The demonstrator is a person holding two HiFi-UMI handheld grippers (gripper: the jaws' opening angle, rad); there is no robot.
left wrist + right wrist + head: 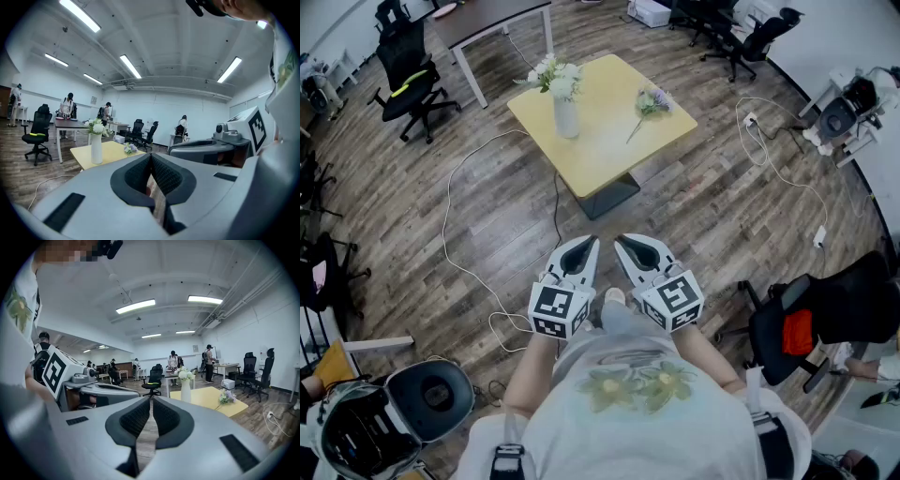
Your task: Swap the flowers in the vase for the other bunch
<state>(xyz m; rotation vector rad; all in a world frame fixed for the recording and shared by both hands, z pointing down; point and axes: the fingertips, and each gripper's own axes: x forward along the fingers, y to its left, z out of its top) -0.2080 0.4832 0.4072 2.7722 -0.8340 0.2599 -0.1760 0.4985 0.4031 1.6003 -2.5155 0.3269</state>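
Observation:
A white vase (566, 116) with white flowers (555, 75) stands upright on a small yellow table (609, 141). To its right on the same tabletop lies a purple bunch (653, 101). Both grippers are held close to the person's body, well short of the table. The left gripper (593, 246) and the right gripper (620, 245) are shut with nothing between the jaws. From the left gripper view the vase (96, 149) and the purple bunch (129, 148) appear far ahead. The right gripper view shows the vase (186, 391) and the bunch (228, 397) too.
A white cable (469, 253) loops across the wooden floor between me and the table. Black office chairs (411, 75) and a long desk (492, 21) stand at the back left, more chairs (750, 37) at the back right. A chair with something red (806, 323) is near right.

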